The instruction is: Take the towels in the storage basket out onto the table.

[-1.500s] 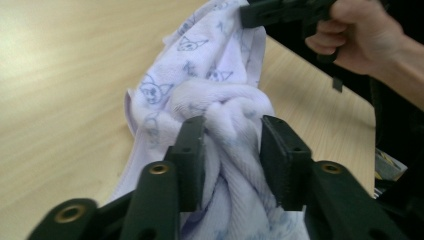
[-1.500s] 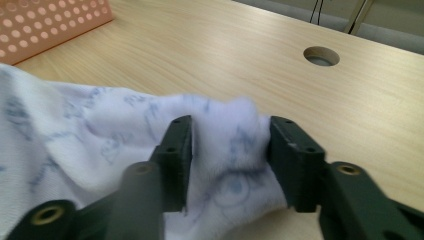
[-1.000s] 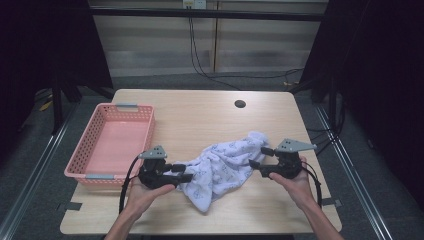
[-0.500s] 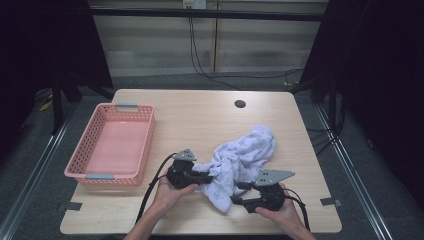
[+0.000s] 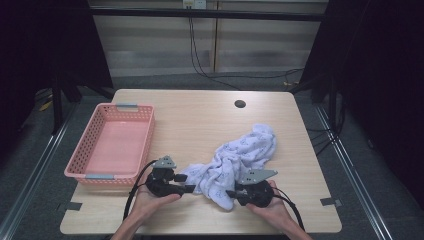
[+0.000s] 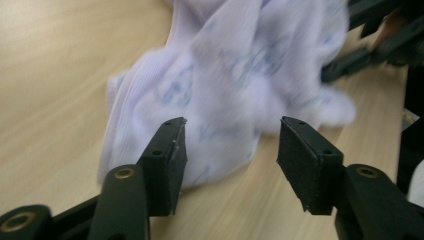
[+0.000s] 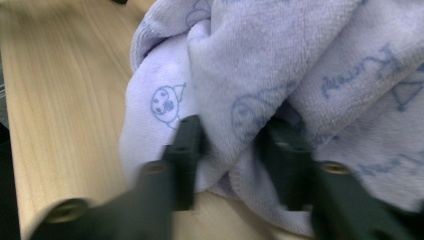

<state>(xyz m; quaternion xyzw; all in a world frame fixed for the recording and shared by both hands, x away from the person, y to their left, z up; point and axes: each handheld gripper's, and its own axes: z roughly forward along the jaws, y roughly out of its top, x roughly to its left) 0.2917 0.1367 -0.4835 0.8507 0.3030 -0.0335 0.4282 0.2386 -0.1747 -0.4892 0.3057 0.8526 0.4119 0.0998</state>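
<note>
**Both grippers at the near end of a crumpled towel**

A white towel (image 5: 240,162) with pale blue drawings lies crumpled on the wooden table (image 5: 200,120), stretched from the near middle toward the far right. It sits well apart from the pink basket (image 5: 112,145) at the table's left edge.

The left gripper (image 5: 191,189), held in the person's left hand (image 5: 150,197), points at the towel's near left end. In the left gripper view its jaws stand apart, having just been opening, and the fingers (image 6: 167,160) press on nothing; the towel (image 6: 225,85) lies just beyond the tips, on the wood.

The right gripper (image 5: 231,194), in the right hand (image 5: 267,207), sits at the towel's near tip. In the right gripper view its jaws have just been closing, and a thick fold of the towel (image 7: 280,60) bulges between them, with both fingers (image 7: 186,150) sunk against the cloth on either side, so the fold is pinched.

A dark round hole (image 5: 240,104) marks the far side of the table.
</note>
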